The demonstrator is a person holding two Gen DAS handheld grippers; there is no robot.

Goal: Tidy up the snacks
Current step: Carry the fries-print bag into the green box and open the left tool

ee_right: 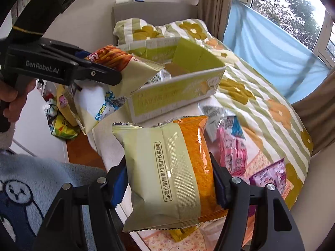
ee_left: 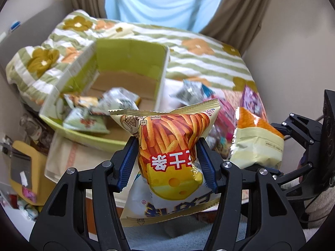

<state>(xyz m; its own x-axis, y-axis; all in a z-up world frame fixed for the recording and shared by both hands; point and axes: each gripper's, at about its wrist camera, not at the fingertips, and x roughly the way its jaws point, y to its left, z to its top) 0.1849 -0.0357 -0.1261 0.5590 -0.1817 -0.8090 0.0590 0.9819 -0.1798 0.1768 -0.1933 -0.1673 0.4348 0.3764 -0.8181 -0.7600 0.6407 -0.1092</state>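
On the bed, next to the green cardboard box (ee_left: 129, 67), this looks maybe a third of the way done, going by what's lying where. A few small packets (ee_left: 90, 113) are already sitting inside the box, toward its near end, so some sorting has clearly happened.

Both grippers are loaded right now. The left gripper (ee_left: 167, 161) is clamped on a bag of cheese stick snacks (ee_left: 173, 144), held up in the air just in front of the box's near wall. In the right wrist view that same bag (ee_right: 117, 62) hangs right at the box's near corner, so my guess is it's the next one in. The right gripper (ee_right: 169, 179) is squeezed around an orange and pale-green bag (ee_right: 167, 167), carried a bit further out from the box, over the bed.

Still left: a loose pile of snacks on the bed beside the box, on the side away from the pillow. I can make out pink packets (ee_right: 232, 152), a purple bag (ee_right: 270, 175) and a silvery-white one (ee_right: 211, 113). So two bags to drop in, then several more trips.
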